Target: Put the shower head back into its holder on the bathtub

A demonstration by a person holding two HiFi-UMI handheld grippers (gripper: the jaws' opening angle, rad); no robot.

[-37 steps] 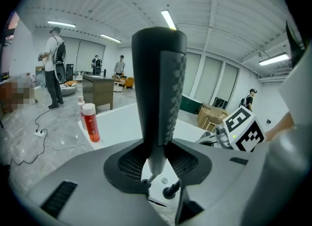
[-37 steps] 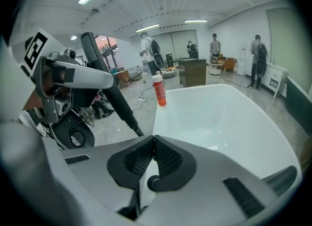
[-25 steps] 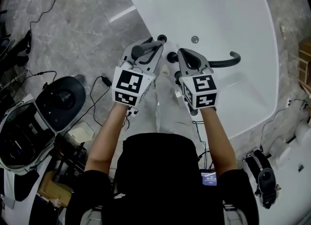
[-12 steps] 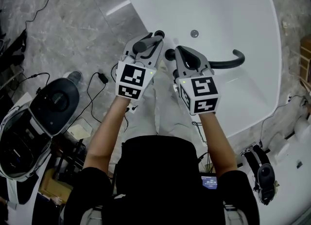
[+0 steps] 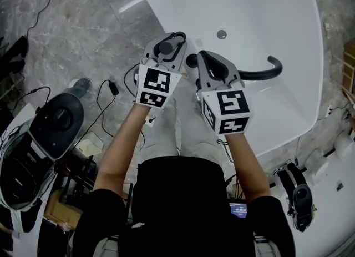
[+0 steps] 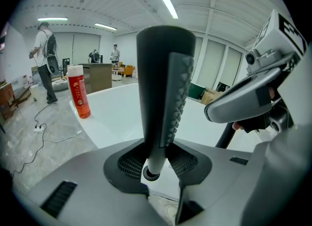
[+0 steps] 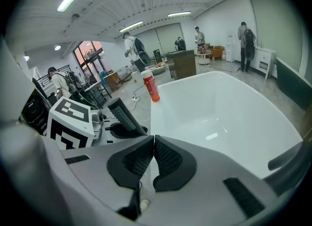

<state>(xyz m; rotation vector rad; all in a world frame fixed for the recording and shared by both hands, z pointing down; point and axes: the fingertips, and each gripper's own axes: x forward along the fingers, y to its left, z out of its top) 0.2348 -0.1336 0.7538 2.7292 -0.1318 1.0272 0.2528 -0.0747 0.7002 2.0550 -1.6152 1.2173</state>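
Your left gripper (image 5: 166,48) is sitting lower and closer to the tub's near rim than a second ago, carrying the shower head (image 6: 163,88) with it. Your right gripper (image 7: 154,142) is staying almost where it was. The left jaws are standing wide and clamping the shower head's dark handle, which is rising upright between the pads, a ribbed strip showing on its right side and its pale end hanging just below them. The right jaws are pressing together on nothing, just right of the left tool.

You are handling something that looks rigid and fairly light, but smooth and rounded, so it is likely to twist in the pads. Gripping low near the pale end, as you are doing, is probably giving the best control, and any hose trailing from there may tug.

Ahead of both tools the bathtub (image 5: 266,6) is opening wide and bare. A dark curved spout (image 5: 260,74) is reaching out to the right of your right gripper, and I am not making out the holder for certain. A red bottle (image 6: 79,91) is standing far ahead-left on the rim, well apart. Cables (image 5: 108,97) are lying on the floor left of your left tool.
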